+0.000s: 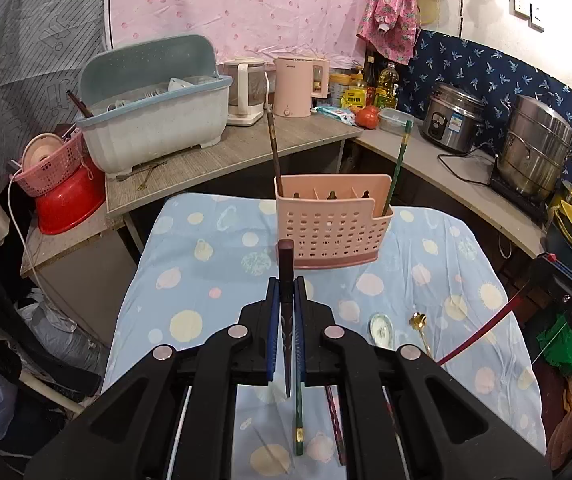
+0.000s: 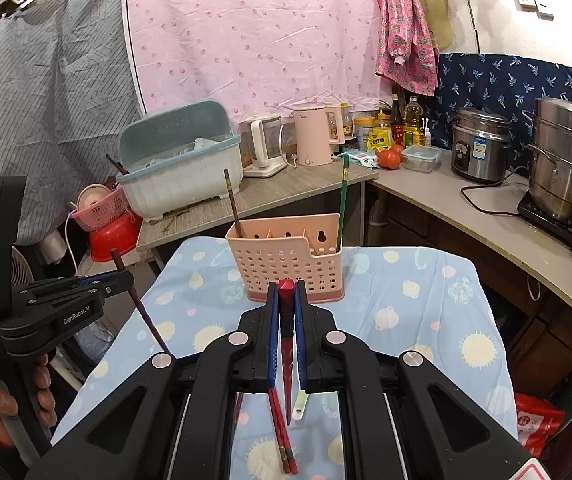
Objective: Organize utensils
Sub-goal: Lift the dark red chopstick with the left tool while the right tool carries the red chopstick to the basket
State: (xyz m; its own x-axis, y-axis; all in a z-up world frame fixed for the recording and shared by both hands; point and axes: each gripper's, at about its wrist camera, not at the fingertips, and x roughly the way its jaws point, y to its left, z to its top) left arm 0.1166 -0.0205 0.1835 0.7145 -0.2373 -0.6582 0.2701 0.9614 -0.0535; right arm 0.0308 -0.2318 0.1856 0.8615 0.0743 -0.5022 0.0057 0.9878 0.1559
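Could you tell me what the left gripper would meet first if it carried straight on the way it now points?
Probably the pink utensil holder: it stands dead ahead of the left gripper, just beyond the dark chopstick it clamps. Depth is uncertain.

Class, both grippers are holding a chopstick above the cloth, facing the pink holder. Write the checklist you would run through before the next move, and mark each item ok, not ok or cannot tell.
1. Left gripper shut on the dark chopstick: ok.
2. Right gripper shut on the red chopstick: ok.
3. Pink holder upright on the cloth: ok.
4. Free room in the holder: ok; only a brown chopstick at its left end and a green chopstick at its right end stand in it.
5. Which compartment suits each held chopstick: cannot tell.
6. Cloth cleared of utensils: not ok; a spoon lies there.
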